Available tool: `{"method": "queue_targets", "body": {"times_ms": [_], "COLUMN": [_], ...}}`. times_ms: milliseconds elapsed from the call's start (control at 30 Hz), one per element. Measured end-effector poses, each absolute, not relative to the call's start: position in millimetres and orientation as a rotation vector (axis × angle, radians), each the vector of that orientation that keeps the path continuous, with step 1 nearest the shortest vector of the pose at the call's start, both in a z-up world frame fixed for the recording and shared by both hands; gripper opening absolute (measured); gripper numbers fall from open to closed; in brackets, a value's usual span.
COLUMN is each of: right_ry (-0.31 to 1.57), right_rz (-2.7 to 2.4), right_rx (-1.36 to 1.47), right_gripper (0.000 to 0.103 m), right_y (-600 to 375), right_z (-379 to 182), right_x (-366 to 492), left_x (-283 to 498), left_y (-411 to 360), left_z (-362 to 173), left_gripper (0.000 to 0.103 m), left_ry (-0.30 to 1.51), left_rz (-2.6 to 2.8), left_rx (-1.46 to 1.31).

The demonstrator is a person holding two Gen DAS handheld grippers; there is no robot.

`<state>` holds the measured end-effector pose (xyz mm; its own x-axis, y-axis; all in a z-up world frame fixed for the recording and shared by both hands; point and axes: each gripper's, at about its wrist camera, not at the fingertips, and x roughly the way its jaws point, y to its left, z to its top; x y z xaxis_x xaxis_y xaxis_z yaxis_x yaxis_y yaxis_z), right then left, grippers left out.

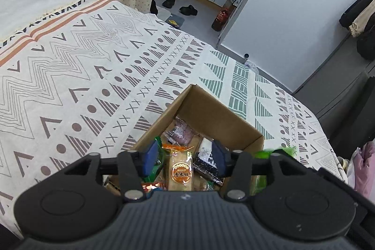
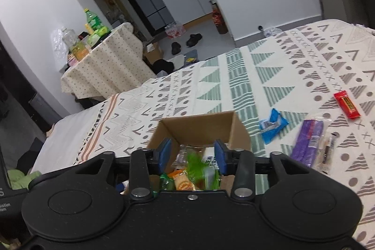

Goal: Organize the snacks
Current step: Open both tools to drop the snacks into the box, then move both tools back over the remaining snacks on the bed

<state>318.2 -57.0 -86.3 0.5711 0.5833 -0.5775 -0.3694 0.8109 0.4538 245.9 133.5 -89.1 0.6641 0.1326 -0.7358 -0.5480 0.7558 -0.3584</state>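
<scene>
Both hand-held grippers, left [image 1: 182, 157] and right [image 2: 192, 156], hang released over the snack-filled cardboard box [image 2: 199, 127] on the bed [image 1: 70, 67]. Blue packet [image 2: 273, 124], purple packet [image 2: 307, 142] and red packet [image 2: 346, 104] lie apart on bare cover.

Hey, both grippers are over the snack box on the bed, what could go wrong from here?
The blurred green packet between the right gripper's open fingers looks mid-drop and might land outside the brown cardboard box. The box sits on a soft patterned bedspread, so a nudge may tip it. Both grippers crowd one opening and might collide.
</scene>
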Motion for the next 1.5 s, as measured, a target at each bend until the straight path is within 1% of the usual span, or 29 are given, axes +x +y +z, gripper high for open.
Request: {"method": "queue_targets", "body": {"times_ms": [167, 233, 300, 333, 533, 600, 833, 900, 1000, 1067, 1133, 1267, 1500], "right_ry": [0.786, 0.788, 0.782, 0.780, 0.772, 0.764, 0.747, 0.738, 0.724, 0.715, 0.714, 0.710, 0.718], "right_rz": [0.525, 0.504, 0.485, 0.477, 0.420, 0.406, 0.374, 0.370, 0.363, 0.363, 0.355, 0.350, 0.342], "right_rx": [0.304, 0.301, 0.299, 0.299, 0.316, 0.319, 0.327, 0.329, 0.330, 0.326, 0.323, 0.337, 0.340], "right_gripper": [0.044, 0.048, 0.053, 0.053, 0.055, 0.059, 0.064, 0.069, 0.076, 0.081, 0.085, 0.103, 0.103], "right_y": [-78, -88, -99, -104, -144, -156, -193, -204, -220, -230, -239, -257, -286], "right_z": [-87, -88, -88, -88, -88, -87, -85, -85, -86, -88, -93, -102, -125], "right_x": [317, 315, 312, 311, 306, 305, 302, 301, 300, 300, 300, 300, 304], "left_x": [247, 248, 249, 249, 252, 252, 255, 255, 255, 255, 255, 261, 270], "left_y": [128, 122, 114, 110, 76, 67, 38, 30, 16, 4, -7, -24, -43], "left_z": [-88, -87, -87, -86, -82, -82, -75, -72, -70, -68, -68, -72, -80], "left_gripper": [0.071, 0.079, 0.083, 0.086, 0.088, 0.088, 0.089, 0.089, 0.096, 0.098, 0.103, 0.103, 0.103], "left_ry": [0.749, 0.748, 0.748, 0.746, 0.744, 0.743, 0.731, 0.719, 0.702, 0.685, 0.682, 0.710, 0.727], "left_rz": [0.419, 0.412, 0.399, 0.389, 0.317, 0.301, 0.267, 0.259, 0.231, 0.209, 0.183, 0.130, 0.113], "left_rx": [-0.579, -0.559, -0.542, -0.535, -0.448, -0.432, -0.380, -0.360, -0.354, -0.329, -0.305, -0.281, -0.271]}}
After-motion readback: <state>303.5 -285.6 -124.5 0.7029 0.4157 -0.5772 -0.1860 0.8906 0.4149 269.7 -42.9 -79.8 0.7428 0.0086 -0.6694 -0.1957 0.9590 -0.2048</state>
